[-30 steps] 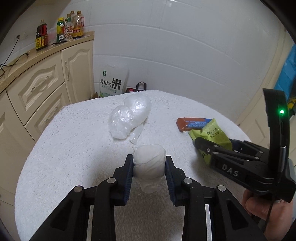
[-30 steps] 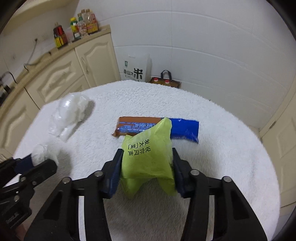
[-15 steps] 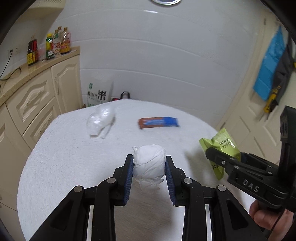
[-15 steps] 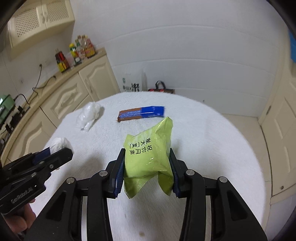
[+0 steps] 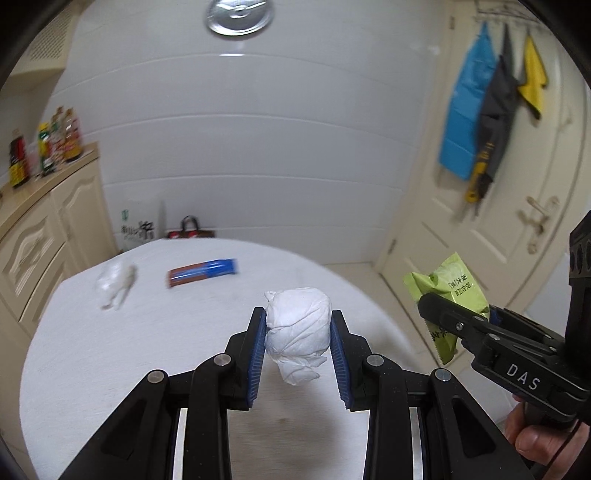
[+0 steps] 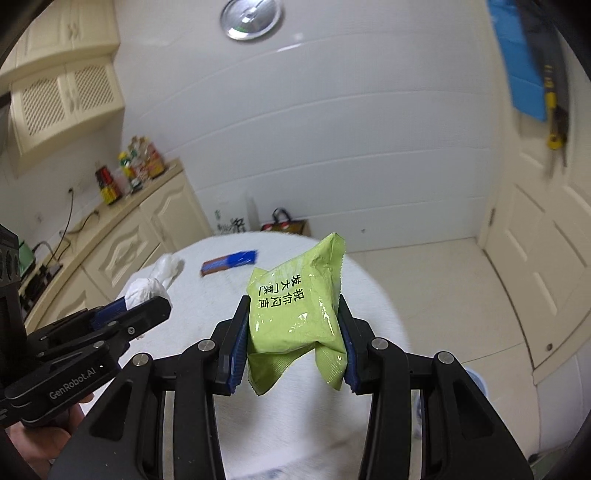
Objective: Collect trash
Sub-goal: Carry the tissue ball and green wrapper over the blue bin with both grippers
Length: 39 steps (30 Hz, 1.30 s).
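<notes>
- The left gripper (image 5: 297, 326) pinches a crumpled white paper ball (image 5: 297, 325) between its blue-padded fingers (image 5: 258, 343), up above the table (image 5: 110, 350).
- The right gripper (image 6: 292, 334) has just been closing and squeezes a green snack packet (image 6: 295, 317) between its fingers (image 6: 240, 339). The packet is off the table too.
- The green snack packet has black Chinese writing on its front.
- In the left wrist view, the side of the right gripper reads "DAS".
- In the right wrist view, the side of the left gripper reads "GenRobot.AI".
- A brown and blue wrapper (image 5: 201, 271) lies flat on the table, far from both grippers. Its print is too blurry to read.
- A clear plastic bag (image 5: 114, 282) lies crumpled on the table, left of the wrapper.
- The table is round with a fuzzy white cover.
- Behind it is a white tiled wall (image 5: 258, 147) with a round silver plate (image 5: 238, 16) up high.
- A white sack with black writing (image 5: 138, 229) leans on the wall by the floor, and a small bag (image 5: 190, 230) sits beside it.
- Cream cupboards (image 5: 48, 229) stand on the left with bottles (image 5: 44, 147) on top.
- A cream door (image 5: 498, 221) on the right has blue, dark and yellow things hanging on it.
</notes>
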Each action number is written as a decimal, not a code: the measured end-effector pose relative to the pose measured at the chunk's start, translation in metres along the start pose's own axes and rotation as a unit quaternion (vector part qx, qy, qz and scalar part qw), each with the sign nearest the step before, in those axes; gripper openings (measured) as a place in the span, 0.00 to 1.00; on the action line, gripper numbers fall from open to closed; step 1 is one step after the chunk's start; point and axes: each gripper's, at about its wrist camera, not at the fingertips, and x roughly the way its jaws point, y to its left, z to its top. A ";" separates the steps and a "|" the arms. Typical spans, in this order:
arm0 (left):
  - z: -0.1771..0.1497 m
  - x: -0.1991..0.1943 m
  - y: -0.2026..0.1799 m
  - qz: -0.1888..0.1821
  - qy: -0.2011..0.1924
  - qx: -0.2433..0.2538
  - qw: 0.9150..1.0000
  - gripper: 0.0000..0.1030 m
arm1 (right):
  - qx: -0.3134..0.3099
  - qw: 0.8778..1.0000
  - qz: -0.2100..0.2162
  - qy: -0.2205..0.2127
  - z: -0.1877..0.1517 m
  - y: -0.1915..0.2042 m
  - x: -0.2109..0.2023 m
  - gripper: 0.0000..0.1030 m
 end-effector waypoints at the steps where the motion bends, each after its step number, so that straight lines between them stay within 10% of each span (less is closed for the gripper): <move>1: -0.008 -0.004 -0.005 -0.008 -0.001 0.008 1.000 0.29 | 0.005 1.000 -0.008 -0.007 0.000 -0.008 -0.009 0.41; 7: -0.065 -0.044 -0.035 -0.050 0.001 0.046 0.998 0.29 | 0.033 0.998 -0.045 -0.029 -0.002 -0.052 -0.045 0.41; 14: -0.060 -0.024 -0.084 -0.094 0.010 0.085 0.992 0.29 | 0.073 0.992 -0.095 -0.041 -0.011 -0.113 -0.078 0.41; 27: -0.038 0.054 -0.157 -0.138 0.059 0.135 0.979 0.29 | 0.138 0.978 -0.155 -0.025 -0.036 -0.211 -0.090 0.41; 39: -0.054 0.177 -0.209 -0.141 0.188 0.155 0.960 0.30 | 0.210 0.963 -0.158 0.056 -0.075 -0.299 -0.023 0.41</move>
